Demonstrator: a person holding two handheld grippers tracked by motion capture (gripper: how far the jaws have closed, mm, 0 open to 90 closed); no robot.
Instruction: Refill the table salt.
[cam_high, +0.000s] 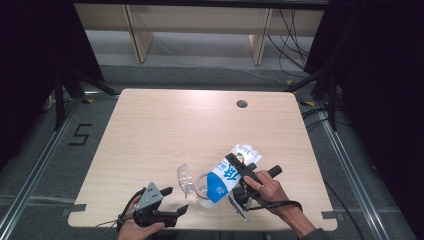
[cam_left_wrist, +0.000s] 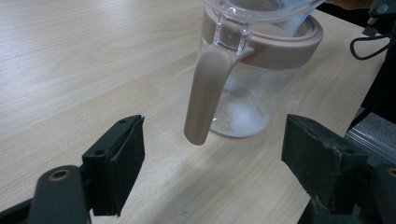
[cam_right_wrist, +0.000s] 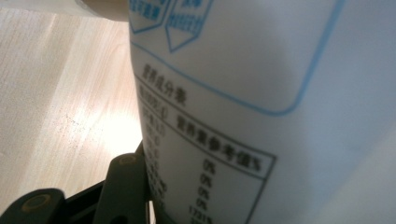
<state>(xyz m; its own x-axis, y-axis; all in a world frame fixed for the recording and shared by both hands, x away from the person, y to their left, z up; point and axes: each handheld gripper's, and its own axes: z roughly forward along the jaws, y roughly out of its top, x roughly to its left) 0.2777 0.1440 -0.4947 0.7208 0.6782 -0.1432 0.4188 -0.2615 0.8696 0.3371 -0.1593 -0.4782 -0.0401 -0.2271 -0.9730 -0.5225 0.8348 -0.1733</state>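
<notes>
My right tool (cam_high: 240, 172) clamps the tilted bag (cam_high: 231, 170) mouth-down over the jar (cam_high: 205, 190) on the worktop (cam_high: 165, 130) for pouring, while my left tool (cam_high: 175, 200) waits open beside the handle (cam_left_wrist: 205, 93).

jar (cam_high: 204, 191) was set on surface (cam_high: 165, 135) near front edge | lid (cam_high: 185, 178) was raised at jar's left | bag (cam_high: 230, 172) was tilted over jar from right, gripped in right tongs (cam_high: 241, 170) | left tongs (cam_high: 174, 201) were kept left of jar, apart
</notes>
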